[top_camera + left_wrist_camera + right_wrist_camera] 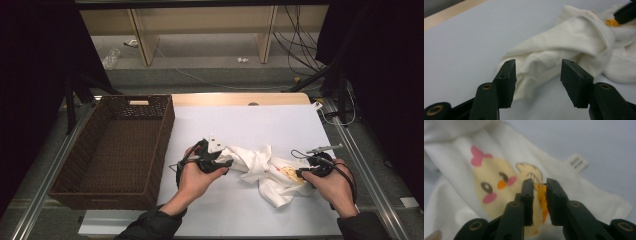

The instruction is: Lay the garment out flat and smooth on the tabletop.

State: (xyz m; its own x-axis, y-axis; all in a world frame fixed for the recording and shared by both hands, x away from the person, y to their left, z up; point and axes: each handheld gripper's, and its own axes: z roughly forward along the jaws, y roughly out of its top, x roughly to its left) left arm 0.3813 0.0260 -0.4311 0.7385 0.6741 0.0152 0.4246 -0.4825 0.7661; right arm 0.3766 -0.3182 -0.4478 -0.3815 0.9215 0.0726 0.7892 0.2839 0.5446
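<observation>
A crumpled white garment (260, 165) with a yellow chick print (491, 182) lies on the white table (250, 120). My left gripper (227, 162) is at its left end. In the left gripper view this gripper (537, 75) is open, its jaws wide on either side of a bunched fold of the garment (574, 37), without touching it. My right gripper (300, 172) is at the garment's right side. In the right gripper view this gripper (539, 187) has its jaws nearly together, pinching the fabric at the chick's orange feet.
A dark wicker basket (167, 130) stands on the left, its right wall close to my left hand. A small sewn label (577, 162) sticks out of the garment's edge. Beyond the table lie shelf legs and cables on the floor.
</observation>
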